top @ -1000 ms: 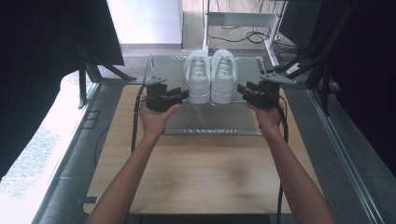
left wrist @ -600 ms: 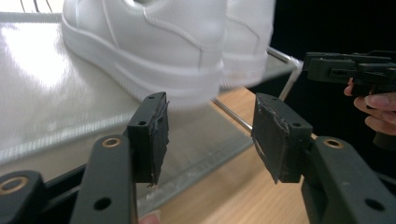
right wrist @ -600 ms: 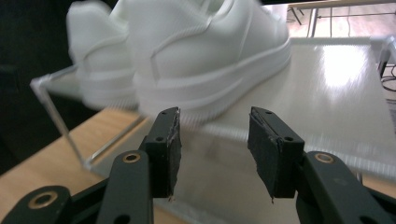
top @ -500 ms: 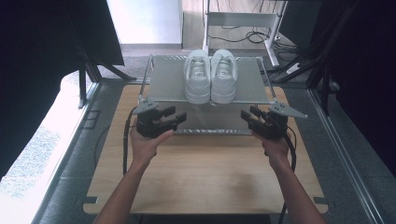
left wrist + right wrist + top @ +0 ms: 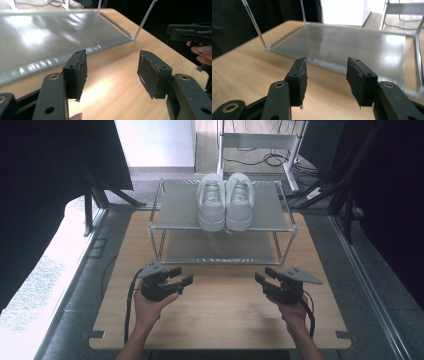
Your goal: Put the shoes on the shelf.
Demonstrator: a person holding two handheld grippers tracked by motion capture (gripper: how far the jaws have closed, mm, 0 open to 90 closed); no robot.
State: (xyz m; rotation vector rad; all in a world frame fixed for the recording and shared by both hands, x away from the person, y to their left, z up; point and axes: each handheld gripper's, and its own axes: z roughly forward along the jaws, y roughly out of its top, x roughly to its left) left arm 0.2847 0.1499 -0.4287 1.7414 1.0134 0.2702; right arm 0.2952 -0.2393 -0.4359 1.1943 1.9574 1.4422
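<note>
High view, left gripper [image 5: 181, 276] and right gripper [image 5: 263, 275] opening, empty

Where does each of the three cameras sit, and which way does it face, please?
High view: above the person's side, looking forward and down at the table, rack, shoes; forearms and both grippers show.
Left gripper view: on the left gripper, facing the lower shelf; own open jaws.
Right gripper view: on the right gripper, facing that shelf; own open jaws.
Shared: shelf and table.

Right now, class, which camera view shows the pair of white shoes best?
The high view: the pair of white shoes stands side by side on the top shelf of the rack, seen whole from above. The left and right gripper views look low, across the rack's bottom shelf and the table.
</note>
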